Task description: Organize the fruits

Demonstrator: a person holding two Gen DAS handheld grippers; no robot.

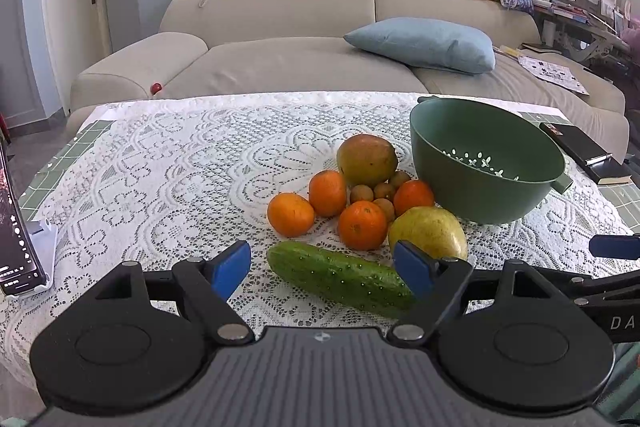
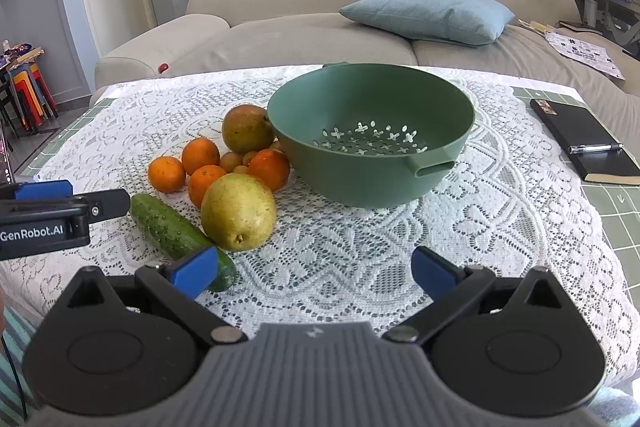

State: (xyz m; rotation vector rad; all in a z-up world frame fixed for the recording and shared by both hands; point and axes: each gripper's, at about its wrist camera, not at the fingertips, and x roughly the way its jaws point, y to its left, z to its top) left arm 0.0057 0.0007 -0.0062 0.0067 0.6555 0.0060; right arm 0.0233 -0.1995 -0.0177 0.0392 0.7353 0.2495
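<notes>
A pile of fruit lies on the lace cloth: a mango (image 1: 367, 159) (image 2: 247, 129), several oranges (image 1: 362, 225) (image 2: 269, 169), small brown fruits (image 1: 362, 193), a yellow pear (image 1: 430, 233) (image 2: 238, 212) and a green cucumber (image 1: 340, 278) (image 2: 170, 227). An empty green colander bowl (image 1: 486, 163) (image 2: 370, 133) stands to their right. My left gripper (image 1: 322, 269) is open just before the cucumber, which lies between its blue pads. My right gripper (image 2: 314, 271) is open over bare cloth in front of the bowl, its left pad (image 2: 196, 271) overlapping the cucumber's end.
A black notebook with a pen (image 2: 586, 143) lies at the table's right edge. A phone on a stand (image 1: 18, 247) sits at the left edge. A beige sofa (image 1: 280, 39) with cushions stands behind the table. Bare lace cloth (image 1: 160, 179) spreads left of the fruit.
</notes>
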